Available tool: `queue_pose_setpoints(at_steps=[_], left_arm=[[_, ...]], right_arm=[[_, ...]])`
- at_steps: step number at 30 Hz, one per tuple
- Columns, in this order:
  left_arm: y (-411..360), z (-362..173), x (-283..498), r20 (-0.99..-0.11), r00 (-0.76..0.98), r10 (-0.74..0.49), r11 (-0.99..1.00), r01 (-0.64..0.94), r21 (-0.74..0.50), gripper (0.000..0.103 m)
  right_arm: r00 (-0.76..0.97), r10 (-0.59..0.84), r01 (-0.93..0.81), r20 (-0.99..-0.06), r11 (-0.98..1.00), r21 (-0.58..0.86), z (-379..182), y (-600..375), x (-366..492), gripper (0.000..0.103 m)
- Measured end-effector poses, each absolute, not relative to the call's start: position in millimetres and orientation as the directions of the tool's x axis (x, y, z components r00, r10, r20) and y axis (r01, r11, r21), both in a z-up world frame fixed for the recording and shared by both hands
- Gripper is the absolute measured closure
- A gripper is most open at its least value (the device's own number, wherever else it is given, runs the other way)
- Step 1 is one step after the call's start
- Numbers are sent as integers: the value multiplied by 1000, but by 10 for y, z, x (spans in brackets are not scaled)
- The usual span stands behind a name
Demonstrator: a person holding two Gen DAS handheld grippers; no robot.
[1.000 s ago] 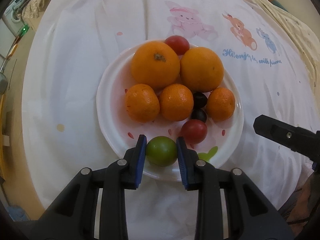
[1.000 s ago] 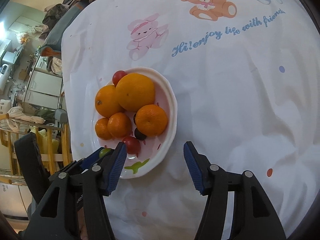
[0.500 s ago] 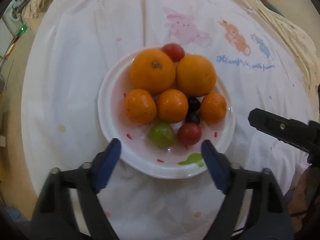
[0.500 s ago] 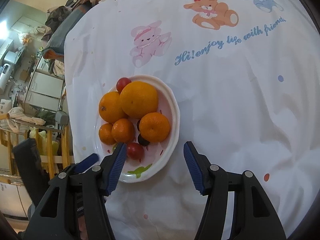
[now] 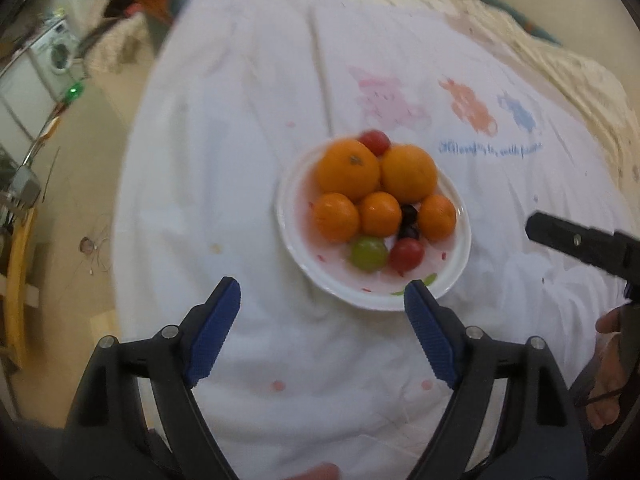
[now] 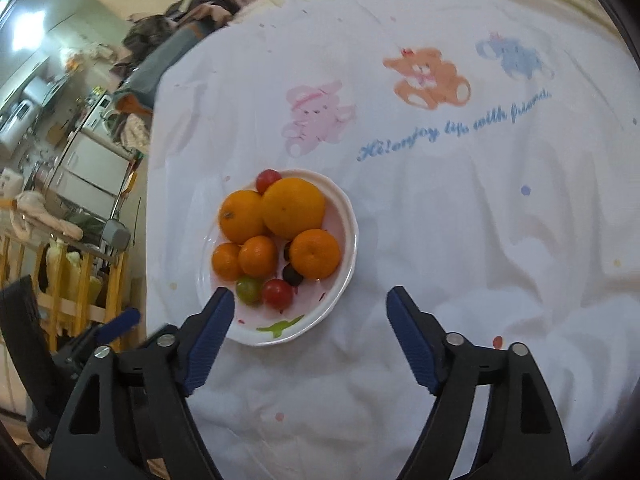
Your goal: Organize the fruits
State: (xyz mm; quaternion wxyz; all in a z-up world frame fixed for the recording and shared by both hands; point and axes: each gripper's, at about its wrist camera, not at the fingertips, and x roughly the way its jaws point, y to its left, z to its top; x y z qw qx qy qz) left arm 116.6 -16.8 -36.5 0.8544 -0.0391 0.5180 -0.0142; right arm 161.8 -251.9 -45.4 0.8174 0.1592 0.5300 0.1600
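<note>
1. My left gripper (image 5: 322, 304) hangs with its jaws wide apart, holding nothing.
2. The plate (image 5: 292, 240) lies ahead of it, slightly right, with the green fruit (image 5: 368, 254) at its near edge.
3. My right gripper (image 6: 308, 308) also gapes empty, the plate (image 6: 348, 236) ahead-left.

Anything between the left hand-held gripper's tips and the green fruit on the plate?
Only bare white tablecloth and the plate rim separate the left hand-held gripper from the green fruit, per the left wrist view.
</note>
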Motion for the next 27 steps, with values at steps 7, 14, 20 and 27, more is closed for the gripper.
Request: queue_pose_setpoints(at_steps=[7,14,20,27], left_arm=[[42,-79,787,-814,581,3,997,-68,-45,21],[97,48,565,-773,634,20,992,-107,-62,20],[57,137,453,-730,683,1,995,-74,-68,12],[28,77,428,-739,674,-9,994,-74,-79,0]], right_arm=[[464,398,-166,-791,916,364,-278,-2434,1245,16],[574,341,-213,-745,940,266,-120,-2295,893,5],[658,311,-227,-685,950,213,-25,-2189,632,0],[702,252,-205,-665,967,150,-28,-2109,576,0]])
